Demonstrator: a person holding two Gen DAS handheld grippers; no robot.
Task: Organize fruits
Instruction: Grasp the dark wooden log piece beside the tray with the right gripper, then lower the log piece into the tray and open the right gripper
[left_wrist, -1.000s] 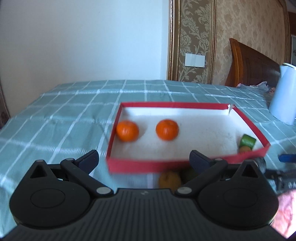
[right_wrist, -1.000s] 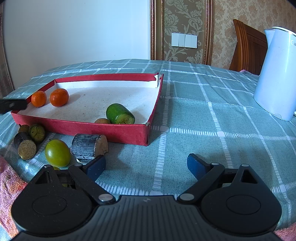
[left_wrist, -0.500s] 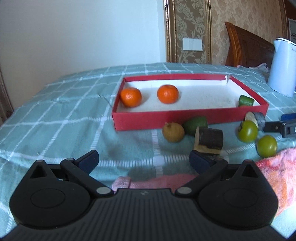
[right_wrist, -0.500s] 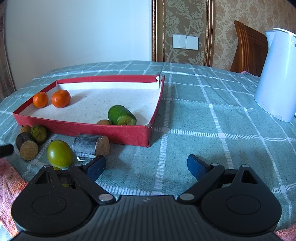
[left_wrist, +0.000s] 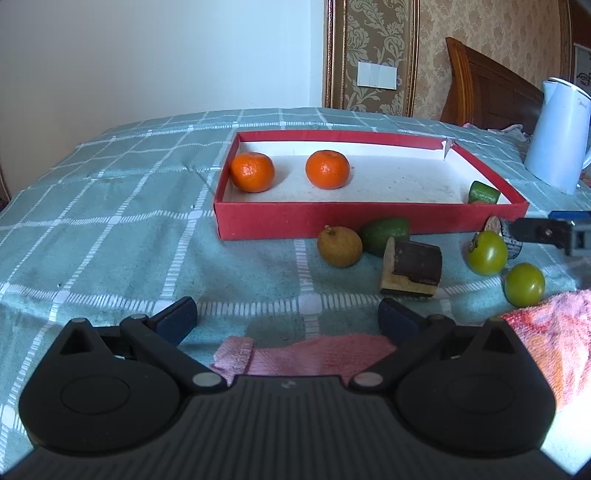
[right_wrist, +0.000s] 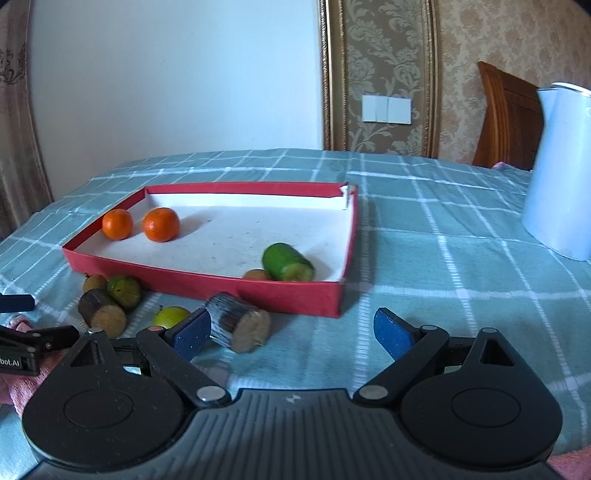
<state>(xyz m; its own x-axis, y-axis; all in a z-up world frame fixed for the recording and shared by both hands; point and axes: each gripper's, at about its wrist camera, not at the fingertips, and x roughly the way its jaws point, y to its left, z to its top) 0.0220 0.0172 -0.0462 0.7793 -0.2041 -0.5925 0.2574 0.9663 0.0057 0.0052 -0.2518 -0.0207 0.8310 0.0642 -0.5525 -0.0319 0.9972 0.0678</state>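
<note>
A red tray (left_wrist: 369, 221) with a white floor holds two oranges (left_wrist: 252, 171) (left_wrist: 327, 169) at its left and a cut green piece (right_wrist: 288, 262) at its right. Loose in front of it lie a yellow-brown fruit (left_wrist: 340, 246), a green fruit (left_wrist: 386, 230), a dark cut cylinder (left_wrist: 412, 267) and two round green fruits (left_wrist: 487, 253) (left_wrist: 524, 284). My left gripper (left_wrist: 286, 317) is open over the cloth, short of these. My right gripper (right_wrist: 291, 332) is open, with a grey cylinder (right_wrist: 238, 326) just ahead of its left finger.
A white kettle (right_wrist: 561, 170) stands on the checked teal tablecloth (right_wrist: 424, 236) to the right of the tray. A pink towel (left_wrist: 317, 354) lies at the near table edge under both grippers. A wooden chair back (left_wrist: 484, 88) stands behind the table.
My left gripper has pulled back from over the tray and sunk, so the loose fruits in front now show. The right gripper has edged closer to the grey cylinder.
</note>
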